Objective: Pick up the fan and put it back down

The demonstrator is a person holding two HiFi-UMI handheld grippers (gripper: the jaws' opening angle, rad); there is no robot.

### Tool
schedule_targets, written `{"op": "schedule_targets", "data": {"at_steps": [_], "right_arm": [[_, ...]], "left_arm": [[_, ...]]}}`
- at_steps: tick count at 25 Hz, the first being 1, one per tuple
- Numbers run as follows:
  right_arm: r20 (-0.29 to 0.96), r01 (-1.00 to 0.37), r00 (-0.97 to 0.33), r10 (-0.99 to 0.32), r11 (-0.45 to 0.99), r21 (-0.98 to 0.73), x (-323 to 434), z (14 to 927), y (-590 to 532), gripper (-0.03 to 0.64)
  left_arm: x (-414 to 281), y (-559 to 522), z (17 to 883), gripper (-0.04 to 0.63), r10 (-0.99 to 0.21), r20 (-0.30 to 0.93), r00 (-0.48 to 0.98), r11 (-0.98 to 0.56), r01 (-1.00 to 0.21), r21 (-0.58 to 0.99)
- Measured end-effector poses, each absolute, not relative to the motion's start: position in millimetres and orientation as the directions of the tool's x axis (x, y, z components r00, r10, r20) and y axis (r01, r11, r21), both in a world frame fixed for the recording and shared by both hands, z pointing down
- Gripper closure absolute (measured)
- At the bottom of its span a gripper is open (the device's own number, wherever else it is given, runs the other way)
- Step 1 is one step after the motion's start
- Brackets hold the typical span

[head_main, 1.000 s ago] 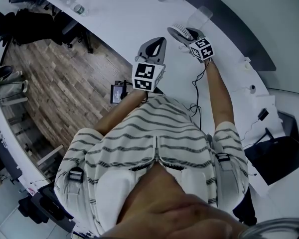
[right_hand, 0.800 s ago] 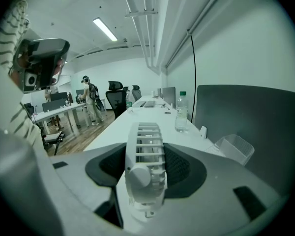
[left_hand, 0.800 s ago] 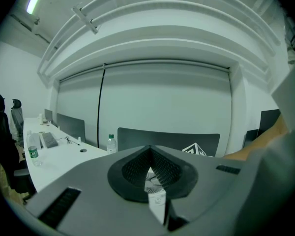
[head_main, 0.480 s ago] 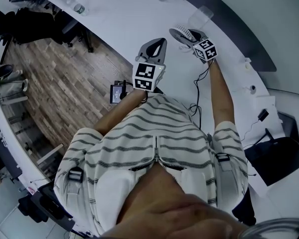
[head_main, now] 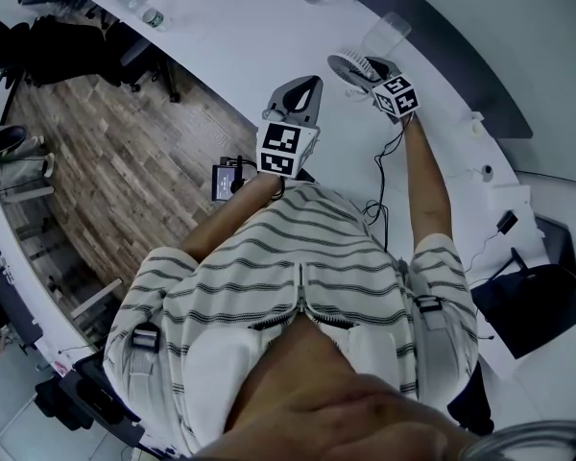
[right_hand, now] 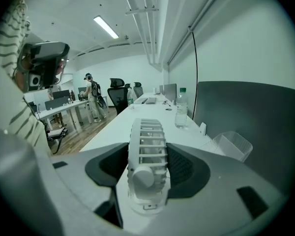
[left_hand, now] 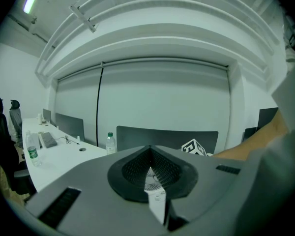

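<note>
At the far left of the head view lies a wooden floor [head_main: 125,152] with dark chairs [head_main: 58,46] along the edge of a long white table [head_main: 230,27] that curves across the top. Over the table's near edge the left gripper [head_main: 313,79] is held out, and the left gripper view shows its dark pads [left_hand: 130,173] closed tip to tip with nothing caught between them; beyond them stand a water bottle [left_hand: 110,142] and a grey panel [left_hand: 167,137] along the table's back. To the right is the fan [head_main: 351,65], down at the table surface just in front of a clear plastic tub [head_main: 386,31]; whether its foot touches the table cannot be told. It is small and white, with a round cage of thin ribs seen edge-on and a round knob [right_hand: 141,177] low on its near side. The right gripper [head_main: 367,73] is clenched on the fan [right_hand: 147,151], one dark pad [right_hand: 108,168] pressed against each flat face of the cage. Past it the table runs on to a second bottle [right_hand: 181,109], with the tub [right_hand: 231,144] at the right, and a person [right_hand: 91,100] stands among desks far off.
</note>
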State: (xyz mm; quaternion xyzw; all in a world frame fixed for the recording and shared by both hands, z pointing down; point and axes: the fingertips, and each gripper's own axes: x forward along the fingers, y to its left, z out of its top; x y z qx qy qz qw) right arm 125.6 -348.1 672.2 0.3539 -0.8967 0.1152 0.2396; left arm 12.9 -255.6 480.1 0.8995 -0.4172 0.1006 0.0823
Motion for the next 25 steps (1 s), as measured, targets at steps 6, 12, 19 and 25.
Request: {"op": "schedule_targets", "data": {"at_steps": [6, 12, 19, 25], "right_arm": [[0.497, -0.701, -0.635, -0.592, 0.712, -0.046, 130, 664, -349, 0.393], [0.454, -0.710, -0.636, -0.624, 0.704, -0.028, 132, 645, -347, 0.393], [0.397, -0.741, -0.623, -0.674, 0.671, -0.025, 137, 623, -344, 0.394], [0.347, -0.788, -0.582, -0.736, 0.615, -0.016, 140, 606, -339, 0.522]], "left_arm": [[15, -256, 484, 0.588, -0.725, 0.257, 0.639, -0.646, -0.760, 0.067], [18, -254, 486, 0.588, -0.714, 0.263, 0.649, -0.655, -0.752, 0.073], [19, -253, 483, 0.588, -0.714, 0.262, 0.649, -0.657, -0.751, 0.071], [23, -251, 482, 0.588, -0.710, 0.259, 0.654, -0.662, -0.746, 0.071]]}}
